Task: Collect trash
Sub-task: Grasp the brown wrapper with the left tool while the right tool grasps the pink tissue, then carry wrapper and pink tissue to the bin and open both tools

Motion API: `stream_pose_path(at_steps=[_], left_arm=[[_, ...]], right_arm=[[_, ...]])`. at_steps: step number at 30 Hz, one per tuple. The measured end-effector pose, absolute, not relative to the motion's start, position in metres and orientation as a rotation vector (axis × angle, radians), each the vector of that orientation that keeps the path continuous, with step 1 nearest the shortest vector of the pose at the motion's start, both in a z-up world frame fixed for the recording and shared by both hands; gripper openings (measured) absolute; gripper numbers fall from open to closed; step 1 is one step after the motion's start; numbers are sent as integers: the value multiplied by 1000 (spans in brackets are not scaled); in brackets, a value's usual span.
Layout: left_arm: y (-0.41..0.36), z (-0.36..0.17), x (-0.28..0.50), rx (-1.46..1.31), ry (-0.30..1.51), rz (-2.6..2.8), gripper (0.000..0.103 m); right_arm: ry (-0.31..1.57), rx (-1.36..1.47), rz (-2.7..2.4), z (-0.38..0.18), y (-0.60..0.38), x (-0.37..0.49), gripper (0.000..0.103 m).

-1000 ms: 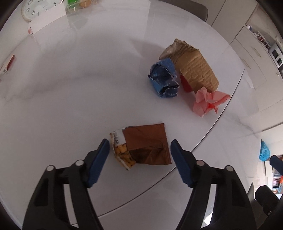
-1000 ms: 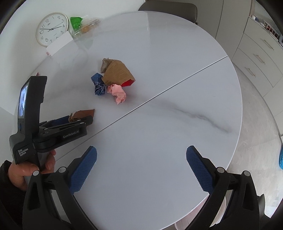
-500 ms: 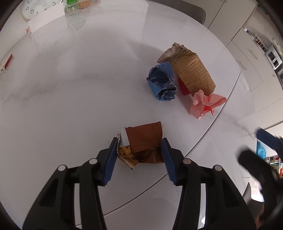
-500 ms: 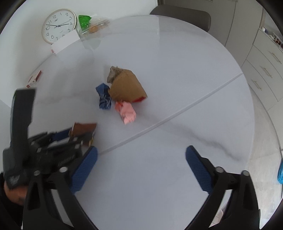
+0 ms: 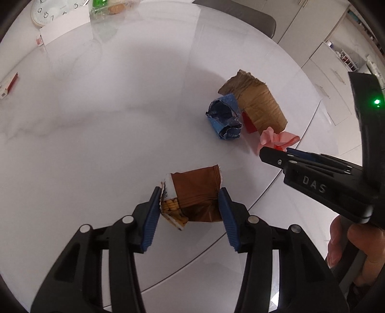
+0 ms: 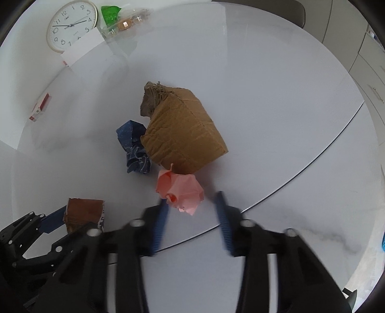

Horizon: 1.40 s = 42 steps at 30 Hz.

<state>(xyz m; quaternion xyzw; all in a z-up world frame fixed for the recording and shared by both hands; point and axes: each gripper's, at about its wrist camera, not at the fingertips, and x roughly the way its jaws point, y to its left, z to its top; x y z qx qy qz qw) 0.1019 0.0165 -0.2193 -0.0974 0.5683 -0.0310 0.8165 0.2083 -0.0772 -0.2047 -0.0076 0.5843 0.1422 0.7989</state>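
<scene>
A brown snack wrapper with a torn white end sits between the blue pads of my left gripper, which is shut on it just above the white table. The right wrist view shows that wrapper at lower left. My right gripper is blurred and its jaws are closing around a crumpled pink paper; the pads still stand apart from it. The left wrist view has the right gripper coming in from the right at the pink paper. A crumpled blue wrapper and a crushed cardboard piece lie just beyond.
A wall clock, a white card and a clear packet with green contents lie at the table's far edge. A small red-and-white box is at the left. A seam crosses the table. A person's hand holds the right gripper.
My left gripper closed on the brown wrapper. My right gripper moved forward and down to the pink paper, and its wide jaws narrowed around it.
</scene>
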Motion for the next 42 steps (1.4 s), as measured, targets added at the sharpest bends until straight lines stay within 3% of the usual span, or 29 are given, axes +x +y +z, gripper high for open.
stream_pose_path(at_steps=[15, 29, 40, 41, 42], left_arm=[[-25, -179, 68, -108, 1190, -212, 47], [-161, -142, 12, 32, 1153, -540, 47], [-246, -131, -31, 156, 1146, -710, 47], [-252, -131, -34, 163, 1147, -717, 47], [-256, -130, -37, 169, 1150, -724, 47]], right_arm=[[1219, 86, 235, -170, -155, 123, 22], [1208, 215, -78, -151, -287, -26, 22], [1271, 312, -254, -180, -353, -114, 23], [1277, 317, -260, -182, -356, -118, 30], [1292, 327, -272, -186, -361, -124, 48]])
